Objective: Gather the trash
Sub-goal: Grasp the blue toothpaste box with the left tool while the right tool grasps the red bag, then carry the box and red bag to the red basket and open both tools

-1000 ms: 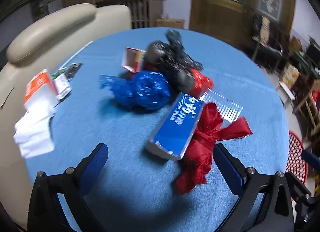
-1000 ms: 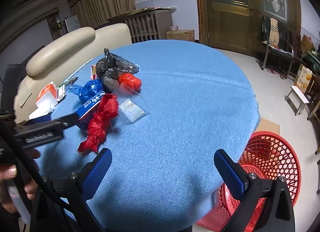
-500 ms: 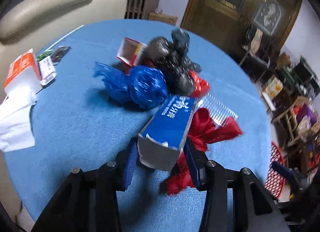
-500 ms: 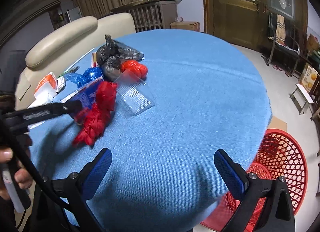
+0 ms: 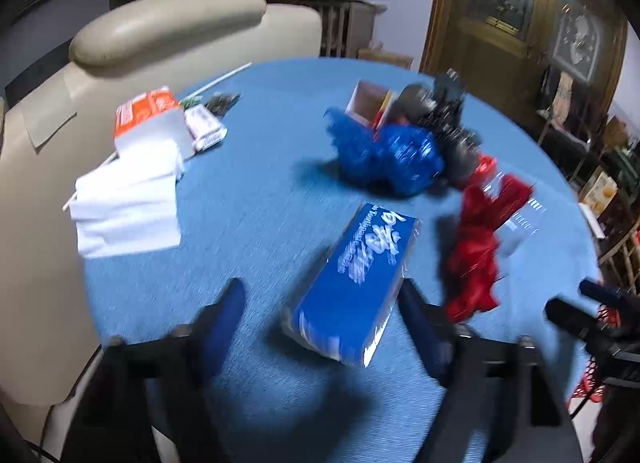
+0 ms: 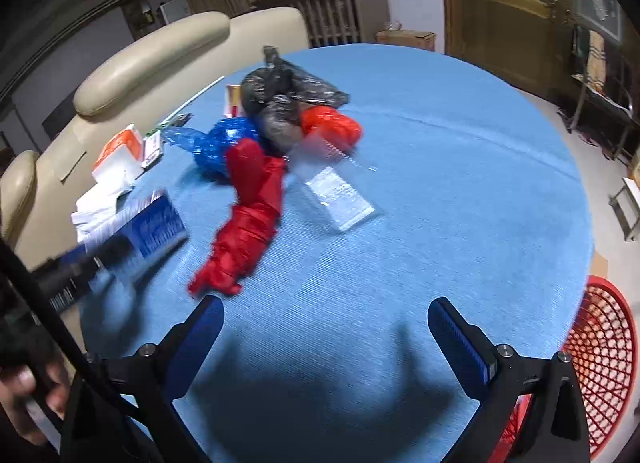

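The left gripper (image 5: 320, 327) has its jaws opening around the blue toothpaste box (image 5: 354, 283), which lies between the pads on the blue tablecloth (image 5: 256, 191), the left pad clearly apart from it. Just beside it lies a red plastic bag (image 5: 476, 247), with blue (image 5: 396, 155) and black bags (image 6: 280, 99) beyond. The right gripper (image 6: 326, 335) hangs wide open and empty near the red basket (image 6: 600, 351).

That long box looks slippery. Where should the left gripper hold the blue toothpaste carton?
Probably across the narrow width of the blue toothpaste carton at its near end, coming along its length. That end already lies between the opening left gripper fingers; the long flat side walls suit the pads.
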A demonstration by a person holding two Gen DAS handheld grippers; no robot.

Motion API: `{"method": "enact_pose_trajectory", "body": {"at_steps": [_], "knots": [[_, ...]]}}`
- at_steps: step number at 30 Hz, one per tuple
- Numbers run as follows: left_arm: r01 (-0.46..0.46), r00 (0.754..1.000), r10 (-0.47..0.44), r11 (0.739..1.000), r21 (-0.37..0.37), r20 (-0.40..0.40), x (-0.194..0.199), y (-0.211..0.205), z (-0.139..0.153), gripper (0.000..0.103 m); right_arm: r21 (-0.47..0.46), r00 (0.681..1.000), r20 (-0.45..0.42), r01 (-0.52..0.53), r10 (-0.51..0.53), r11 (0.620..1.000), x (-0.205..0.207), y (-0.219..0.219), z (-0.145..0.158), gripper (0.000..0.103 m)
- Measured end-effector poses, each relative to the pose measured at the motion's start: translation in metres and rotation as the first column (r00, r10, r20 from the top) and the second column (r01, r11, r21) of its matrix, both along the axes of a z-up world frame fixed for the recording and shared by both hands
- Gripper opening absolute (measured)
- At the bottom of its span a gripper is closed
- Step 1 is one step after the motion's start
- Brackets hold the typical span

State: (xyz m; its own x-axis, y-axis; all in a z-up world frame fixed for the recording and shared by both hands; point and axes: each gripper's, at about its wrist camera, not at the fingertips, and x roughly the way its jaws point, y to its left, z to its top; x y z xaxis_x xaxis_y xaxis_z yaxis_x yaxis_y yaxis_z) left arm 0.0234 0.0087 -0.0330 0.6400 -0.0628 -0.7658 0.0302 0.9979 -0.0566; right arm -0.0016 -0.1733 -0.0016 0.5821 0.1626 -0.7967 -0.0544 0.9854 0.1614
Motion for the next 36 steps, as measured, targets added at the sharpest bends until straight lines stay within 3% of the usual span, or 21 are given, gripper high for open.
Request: {"method": "enact_pose_trajectory", "body": {"at_steps": [4, 6, 9, 14, 19, 21, 23, 25, 31, 36], "knots": [[-0.001, 0.999, 0.0, 0.999, -0.045, -0.032, 0.016, -0.001, -0.015, 0.081, 0.025, 1.0, 0.006, -0.025, 0.025, 0.999, 0.017, 0.013, 0.005, 0.103], [0.014, 0.998, -0.018, 0.998, -0.065, -0.054, 0.017, 0.0, -0.02, 0.05, 0.059, 1.0, -0.01, -0.027, 0.027, 0.998, 0.025, 0.016, 0.005, 0.103], [0.013, 0.998, -0.017, 0.998, -0.062, -0.059, 0.016, 0.003, -0.02, 0.047, 0.11, 0.998, -0.042, -0.032, 0.037, 0.993, 0.035, 0.022, 0.002, 0.103], [-0.059, 0.998, 0.058, 0.997, -0.056, -0.013, 0.002, 0.025, -0.005, 0.047, 0.166, 0.996, -0.087, -0.009, 0.023, 0.986, 0.053, 0.032, -0.007, 0.103], [-0.133, 0.991, 0.133, 0.989, -0.057, 0.006, -0.009, 0.048, 0.001, 0.047, 0.086, 0.995, -0.097, -0.008, 0.017, 0.996, 0.069, 0.054, -0.019, 0.103], [-0.14, 0.99, 0.14, 0.989, -0.054, 0.001, -0.009, 0.05, 0.002, 0.047, 0.055, 0.994, -0.107, 0.001, 0.005, 0.998, 0.077, 0.06, -0.026, 0.095], [-0.144, 0.99, 0.144, 0.988, -0.052, 0.004, -0.01, 0.048, 0.005, 0.047, 0.002, 0.992, -0.127, -0.002, 0.002, 1.0, 0.083, 0.066, -0.034, 0.054], [-0.137, 0.99, 0.138, 0.989, -0.058, 0.006, -0.011, 0.044, 0.008, 0.047, -0.019, 0.992, -0.121, -0.029, 0.026, 0.999, 0.081, 0.069, -0.033, 0.036], [-0.07, 0.997, 0.072, 0.995, -0.066, 0.028, -0.015, 0.011, 0.02, 0.047, 0.042, 0.997, -0.05, -0.052, 0.054, 0.998, 0.042, 0.045, -0.008, 0.036], [0.031, 0.998, -0.027, 0.997, -0.072, 0.054, -0.024, -0.033, 0.031, 0.047, 0.06, 1.0, 0.019, -0.004, 0.002, 0.998, -0.007, 0.001, 0.017, 0.036]]}}
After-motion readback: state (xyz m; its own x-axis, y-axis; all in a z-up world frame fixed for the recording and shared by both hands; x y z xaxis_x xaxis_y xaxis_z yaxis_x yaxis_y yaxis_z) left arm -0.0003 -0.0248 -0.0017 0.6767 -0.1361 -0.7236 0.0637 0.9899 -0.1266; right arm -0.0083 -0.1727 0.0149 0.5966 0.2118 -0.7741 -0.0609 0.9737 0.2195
